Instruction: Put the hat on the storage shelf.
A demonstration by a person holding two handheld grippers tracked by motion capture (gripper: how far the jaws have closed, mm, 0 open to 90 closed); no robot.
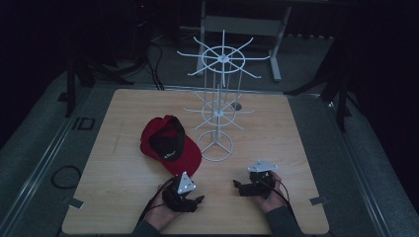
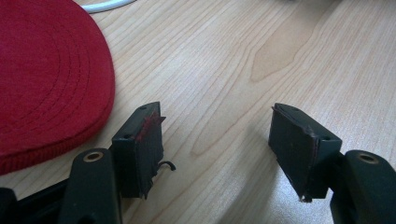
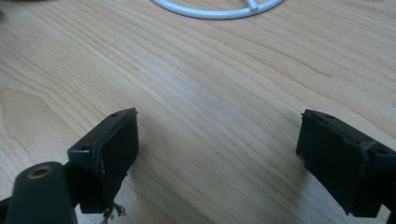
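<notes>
Red cap [image 1: 170,144] lying untouched on the counter [image 1: 123,197] left of the white rack [image 1: 217,106]; left hand-held gripper [image 1: 196,201] and right hand-held gripper [image 1: 236,185] both released, nothing begun.

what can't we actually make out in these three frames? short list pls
- Red cap: the white mark on its dark inner part is too small and dim to read in the high view; the left gripper view cuts the cap off at its left edge.
- White wire rack: the right gripper view's top edge crops it to part of the base ring.
</notes>
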